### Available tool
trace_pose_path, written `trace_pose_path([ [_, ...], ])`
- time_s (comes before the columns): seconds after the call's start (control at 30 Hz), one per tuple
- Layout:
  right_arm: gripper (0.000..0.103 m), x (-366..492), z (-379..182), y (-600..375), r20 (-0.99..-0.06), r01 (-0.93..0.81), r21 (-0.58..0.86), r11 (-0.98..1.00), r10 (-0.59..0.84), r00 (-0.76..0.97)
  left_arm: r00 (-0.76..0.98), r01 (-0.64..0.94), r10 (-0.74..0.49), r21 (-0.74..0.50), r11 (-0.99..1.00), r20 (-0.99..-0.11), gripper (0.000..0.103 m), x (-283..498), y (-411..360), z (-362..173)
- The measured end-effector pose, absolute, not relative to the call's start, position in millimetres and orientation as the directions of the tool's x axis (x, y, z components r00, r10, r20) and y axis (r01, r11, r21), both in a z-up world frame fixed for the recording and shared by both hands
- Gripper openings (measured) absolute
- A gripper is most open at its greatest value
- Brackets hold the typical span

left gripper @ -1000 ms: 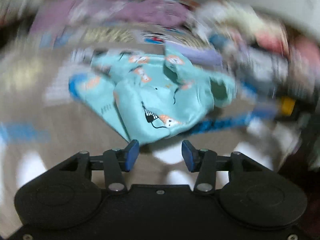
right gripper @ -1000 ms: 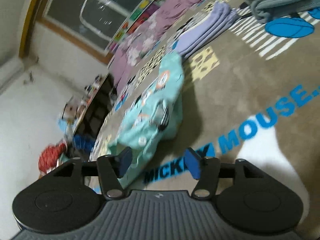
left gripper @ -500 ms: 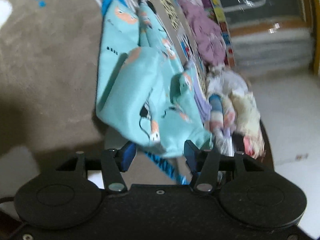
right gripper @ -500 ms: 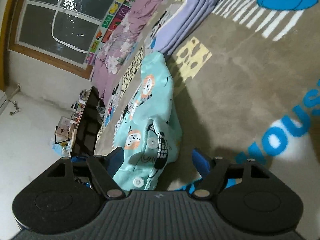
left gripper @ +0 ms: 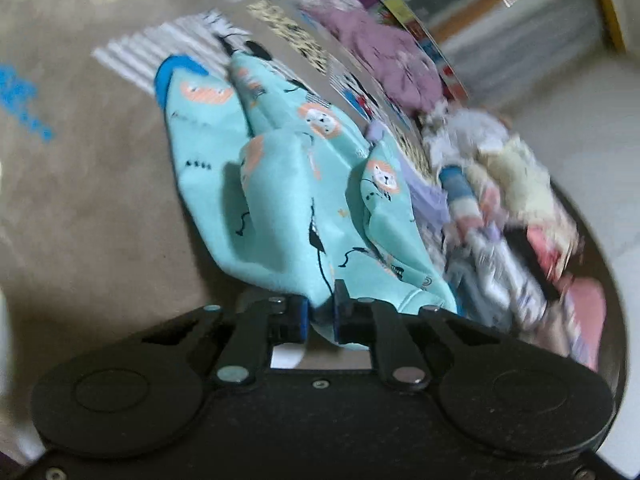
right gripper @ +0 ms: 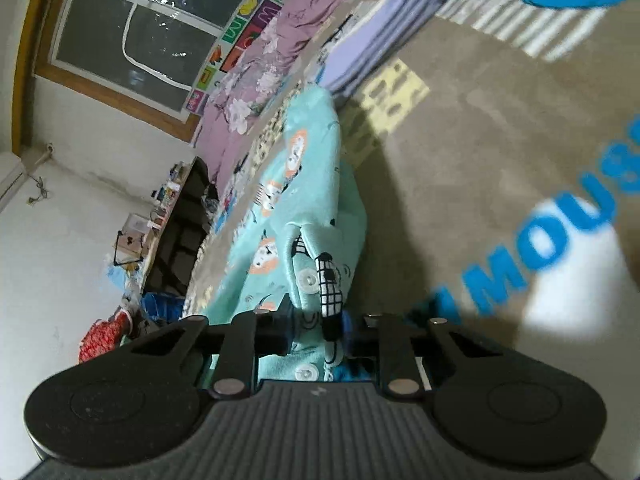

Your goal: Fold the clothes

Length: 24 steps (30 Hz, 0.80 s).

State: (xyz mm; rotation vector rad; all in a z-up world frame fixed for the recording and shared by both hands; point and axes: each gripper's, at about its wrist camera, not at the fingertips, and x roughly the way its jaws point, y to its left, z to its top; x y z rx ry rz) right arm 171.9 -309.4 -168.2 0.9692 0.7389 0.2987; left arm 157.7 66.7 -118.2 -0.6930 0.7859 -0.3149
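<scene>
A teal garment (left gripper: 288,188) printed with orange lions lies bunched on the tan rug. My left gripper (left gripper: 321,312) is closing, and its blue pads pinch the garment's near edge. In the right wrist view the same teal garment (right gripper: 296,216) shows white snap buttons along one hem. My right gripper (right gripper: 314,326) is closing too, with that buttoned hem pressed between its jaws.
The tan cartoon rug (right gripper: 500,160) has blue lettering (right gripper: 560,232). A folded lilac stack (right gripper: 380,36) and purple floral bedding (right gripper: 260,68) lie beyond the garment. A heap of mixed clothes (left gripper: 512,216) sits right of it in the left wrist view. A window (right gripper: 140,28) is behind.
Both grippers have come down onto the teal garment and closed on its edges. The left wrist view has rolled, and the garment now fills more of both views.
</scene>
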Motion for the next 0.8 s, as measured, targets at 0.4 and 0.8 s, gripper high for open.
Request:
trace_pose_path([
  [0.4, 0.021, 126.0, -199.1, -314.1, -0.494, 0.157, 0.809, 0.566, 0.512, 0.703, 0.563, 0.027, -0.415, -0.486, 0.873, -0.714, 0.01, 131.7, 58.5, -154.7],
  [0.8, 0.045, 116.1, -213.1, -356.7, -0.302, 0.079, 0.895, 0.438, 0.466, 0.832, 0.64, -0.135, -0.382, -0.587, 0.798, -0.666, 0.04, 136.9, 120.9, -142.0],
])
